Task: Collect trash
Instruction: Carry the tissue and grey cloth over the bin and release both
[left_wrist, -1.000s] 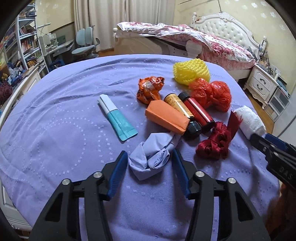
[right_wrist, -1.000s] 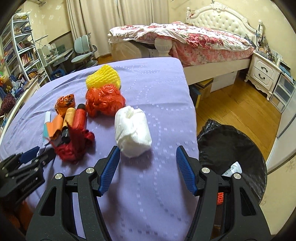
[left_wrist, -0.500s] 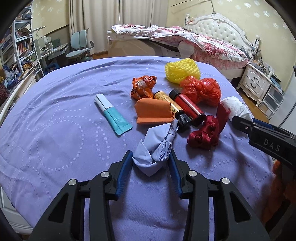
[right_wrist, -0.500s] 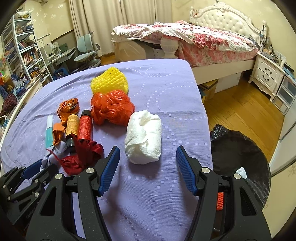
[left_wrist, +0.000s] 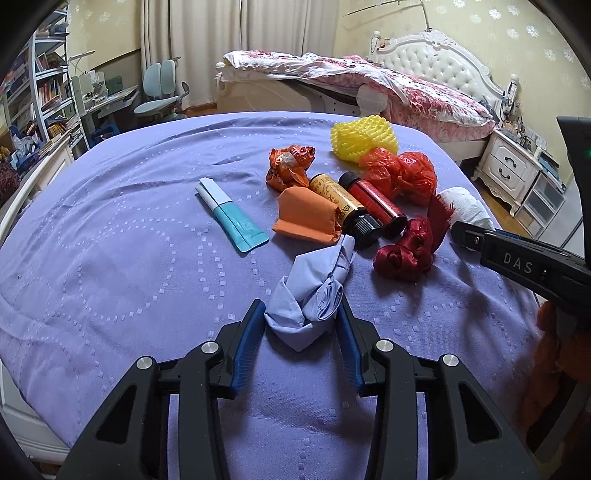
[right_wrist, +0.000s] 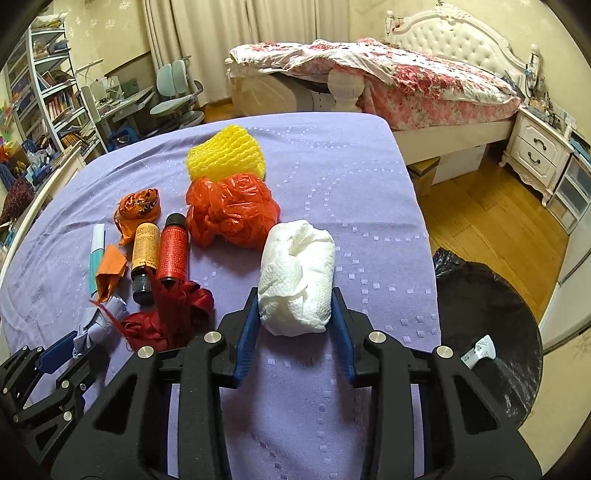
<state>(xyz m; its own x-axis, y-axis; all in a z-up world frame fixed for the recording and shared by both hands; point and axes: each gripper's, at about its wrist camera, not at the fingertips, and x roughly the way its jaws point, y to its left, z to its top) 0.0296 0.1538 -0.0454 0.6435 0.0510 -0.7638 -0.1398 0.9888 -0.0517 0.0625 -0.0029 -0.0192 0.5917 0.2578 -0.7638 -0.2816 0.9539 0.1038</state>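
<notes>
Trash lies on a purple-covered table (left_wrist: 110, 258). My left gripper (left_wrist: 301, 314) is shut on a crumpled light-blue wad (left_wrist: 314, 291), its pads touching both sides. My right gripper (right_wrist: 293, 310) is shut on a white paper-towel wad (right_wrist: 297, 277). Beyond lie a red ribbon bundle (left_wrist: 406, 251), two small bottles (left_wrist: 354, 210), an orange packet (left_wrist: 306, 218), a teal tube (left_wrist: 232, 218), an orange wrapper (left_wrist: 290, 166), a red plastic bag (right_wrist: 231, 210) and yellow foam netting (right_wrist: 225, 155).
A black-lined trash bin (right_wrist: 487, 332) stands on the wooden floor right of the table. A bed (right_wrist: 388, 74), nightstand (right_wrist: 543, 147), desk chair (right_wrist: 177, 99) and bookshelf (right_wrist: 44, 99) lie beyond the table.
Both grippers moved forward and closed: the left jaws narrowed onto the light-blue wad, the right jaws onto the white paper-towel wad.
</notes>
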